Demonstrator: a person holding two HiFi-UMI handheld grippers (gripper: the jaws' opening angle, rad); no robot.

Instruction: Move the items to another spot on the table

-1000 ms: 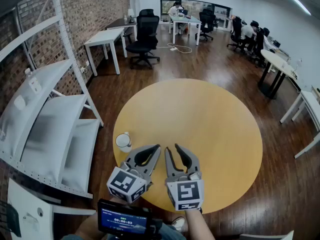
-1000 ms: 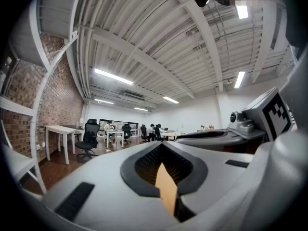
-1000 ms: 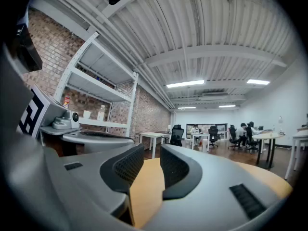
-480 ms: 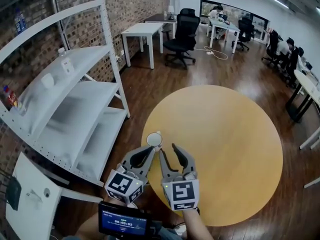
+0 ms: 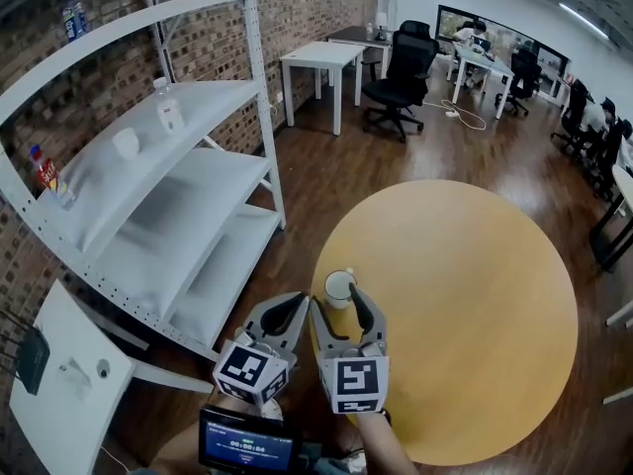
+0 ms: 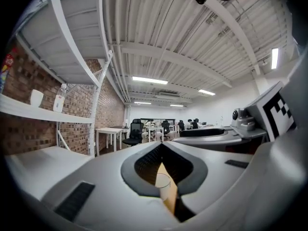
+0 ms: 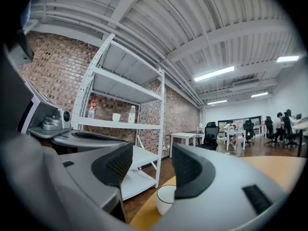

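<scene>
So, reach step: right gripper had just been opening its jaws, spread around nothing yet, cup at their tips on the table's 9 o'clock edge, left gripper pressed together, empty; next up I'd say straddle and squeeze.

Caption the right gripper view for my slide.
Right gripper, jaws just opening and empty, lines up on a white cup at the yellow table's edge, shelving behind.

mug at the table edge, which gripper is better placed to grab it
Right. The right gripper has the mug at the mouth of its jaws, which have just been opening and grip nothing yet. The left gripper is shut, off to the mug's side.
</scene>
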